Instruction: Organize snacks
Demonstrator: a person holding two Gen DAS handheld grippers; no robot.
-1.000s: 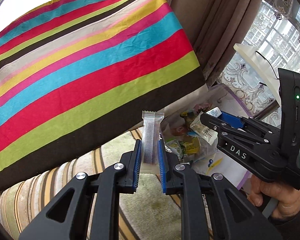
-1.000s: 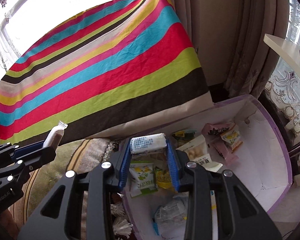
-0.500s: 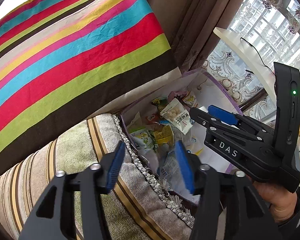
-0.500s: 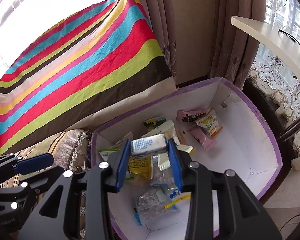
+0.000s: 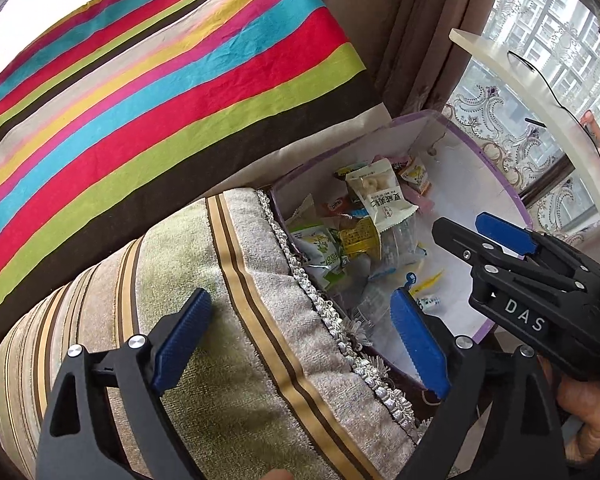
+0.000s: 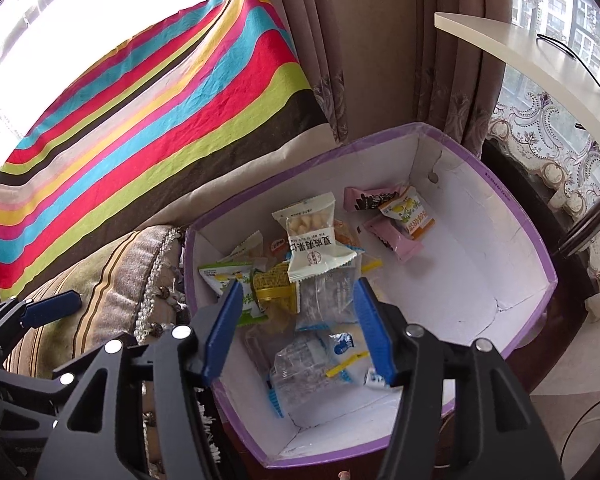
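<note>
A white box with a purple rim (image 6: 521,216) holds several snack packets: a white one with puffs (image 6: 311,240), pink ones (image 6: 394,242), a green one (image 6: 226,280) and clear wrappers (image 6: 300,360). My right gripper (image 6: 298,288) hangs over the box's near half. Its jaws are opening and nothing is between them. My left gripper (image 5: 300,304) is over the sofa arm beside the box (image 5: 500,178), jaws opening wide, also empty. The white puff packet (image 5: 380,196) lies on top of the pile. The right gripper (image 5: 472,236) shows at the right of the left wrist view.
A striped cloth (image 6: 148,128) covers the sofa back. The fringed sofa arm (image 5: 260,320) borders the box's left side. Brown curtains (image 6: 380,60) hang behind, and a white shelf (image 6: 540,52) juts out at the right. A person's hand (image 5: 580,408) holds the right gripper.
Both grippers have opened and moved toward the box. The clear stick packet is gone from the left jaws and the blue-and-white packet from the right jaws.
</note>
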